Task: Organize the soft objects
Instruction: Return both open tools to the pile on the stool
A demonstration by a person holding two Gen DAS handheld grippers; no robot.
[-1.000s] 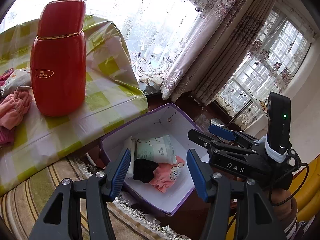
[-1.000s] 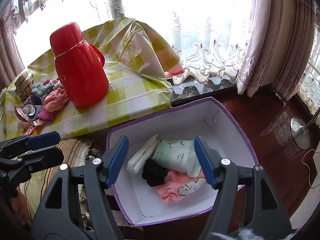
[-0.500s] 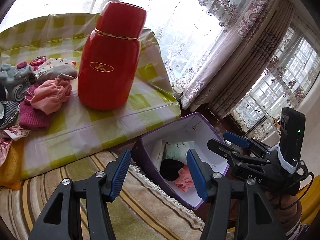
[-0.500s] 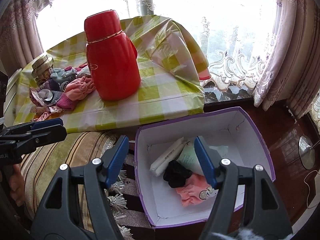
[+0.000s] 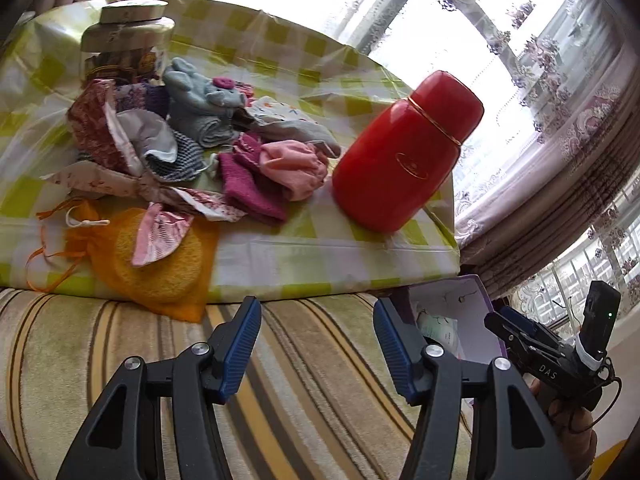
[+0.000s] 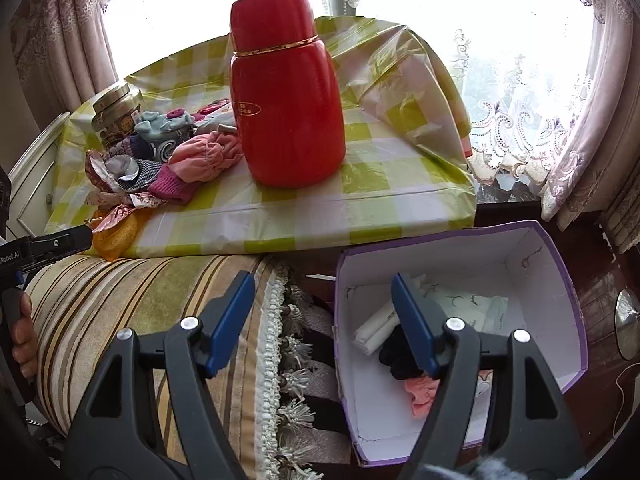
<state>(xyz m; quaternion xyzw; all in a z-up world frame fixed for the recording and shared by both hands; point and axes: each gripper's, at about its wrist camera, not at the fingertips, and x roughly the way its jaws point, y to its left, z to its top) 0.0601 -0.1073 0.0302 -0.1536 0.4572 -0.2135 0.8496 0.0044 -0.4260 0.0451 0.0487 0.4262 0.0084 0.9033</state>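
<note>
A pile of soft things lies on the checked table (image 5: 320,248): a pink cloth (image 5: 292,168), a magenta knit piece (image 5: 248,188), a blue-grey plush (image 5: 200,100), an orange mesh pouch (image 5: 160,264). The pile also shows in the right wrist view (image 6: 200,160). My left gripper (image 5: 316,344) is open and empty above the striped cushion (image 5: 120,360), short of the pile. My right gripper (image 6: 324,320) is open and empty, over the left wall of the purple box (image 6: 560,280). The box holds a white pack (image 6: 376,328), a black cloth (image 6: 396,356) and a pink cloth (image 6: 420,394).
A red thermos (image 5: 400,152) stands on the table right of the pile; it also shows in the right wrist view (image 6: 284,92). A glass jar (image 5: 124,44) stands behind the pile. Curtains and windows lie behind. A fringed cushion edge (image 6: 276,340) runs beside the box.
Both grippers have swung left, away from the box. The left view now faces the pile on the table instead of the box. Both grippers stay open and empty.
</note>
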